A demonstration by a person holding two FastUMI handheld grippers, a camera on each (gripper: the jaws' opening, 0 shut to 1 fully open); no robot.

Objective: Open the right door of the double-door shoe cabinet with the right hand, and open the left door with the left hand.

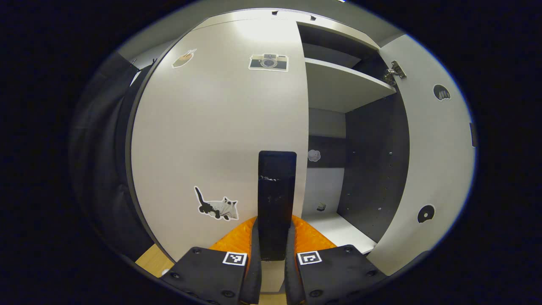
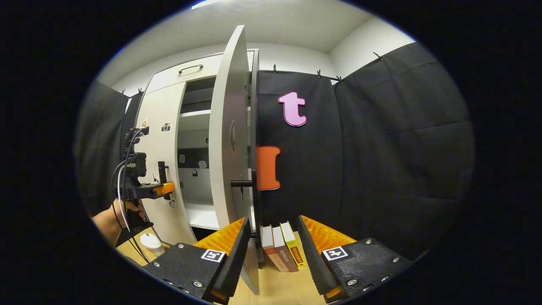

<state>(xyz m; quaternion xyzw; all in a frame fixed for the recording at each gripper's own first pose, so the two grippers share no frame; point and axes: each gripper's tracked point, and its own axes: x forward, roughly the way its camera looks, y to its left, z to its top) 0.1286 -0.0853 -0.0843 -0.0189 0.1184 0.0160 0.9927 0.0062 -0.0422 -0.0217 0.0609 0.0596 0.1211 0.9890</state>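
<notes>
The white left door (image 1: 211,140) of the shoe cabinet stands closed, with stickers on its face. My left gripper (image 1: 274,237) is shut on its black upright handle (image 1: 277,186), one finger on each side. The right door (image 1: 432,161) is swung wide open, showing shelves (image 1: 343,84). In the right gripper view that right door (image 2: 230,140) is seen edge-on, its black handle (image 2: 242,183) sticking out. My right gripper (image 2: 273,250) is open, and the door's lower edge passes just inside its left finger (image 2: 235,245). Farther off, a hand holds the left gripper (image 2: 163,189) at the left door.
Three books (image 2: 281,248) stand on the wooden floor against the black cloth wall, just beyond my right gripper. A white cup (image 2: 151,244) sits on the floor below the hand. Inside the cabinet are a dark side panel (image 1: 377,169) and a white bottom shelf (image 1: 338,231).
</notes>
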